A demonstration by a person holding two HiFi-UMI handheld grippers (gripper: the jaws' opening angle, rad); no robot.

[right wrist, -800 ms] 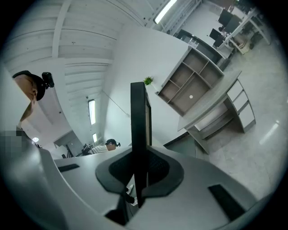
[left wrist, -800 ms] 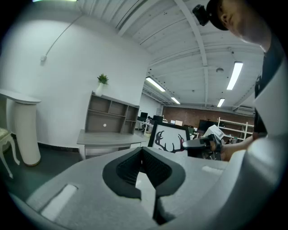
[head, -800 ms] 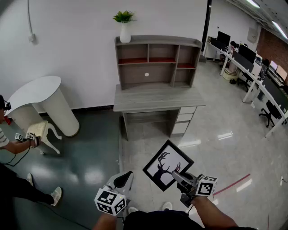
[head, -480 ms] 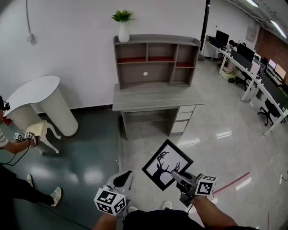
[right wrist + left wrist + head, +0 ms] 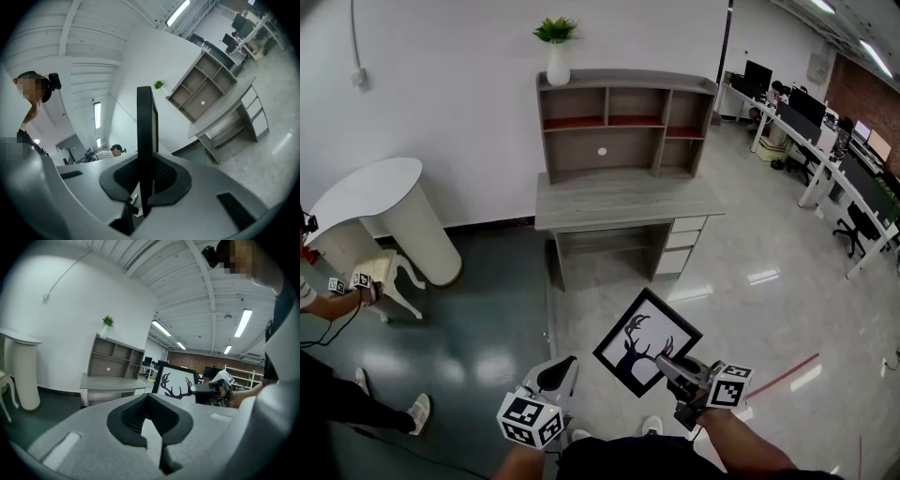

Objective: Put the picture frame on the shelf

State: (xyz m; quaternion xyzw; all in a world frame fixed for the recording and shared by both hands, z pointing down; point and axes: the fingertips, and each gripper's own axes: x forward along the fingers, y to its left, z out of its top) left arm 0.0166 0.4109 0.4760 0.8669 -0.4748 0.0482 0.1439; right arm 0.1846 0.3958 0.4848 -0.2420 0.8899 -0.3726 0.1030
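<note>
The right hand-held gripper (image 5: 667, 362) clamps one edge of the picture frame (image 5: 642, 339) and holds it over the floor, well short of the desk's (image 5: 623, 202) front edge. The left hand-held gripper (image 5: 558, 373) is closed and empty. Judging by this, carrying the frame to the shelf (image 5: 664, 122) and placing it there are yet to be done.

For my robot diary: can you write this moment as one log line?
right claw: shut on black square antler picture frame | left claw: shut, empty | grey wooden shelf: ahead, frame not there yet

I saw a white wall (image 5: 450, 84), a glossy grey floor (image 5: 750, 239), a rounded white table (image 5: 370, 187) at left and office workstations (image 5: 830, 164) far right.
</note>
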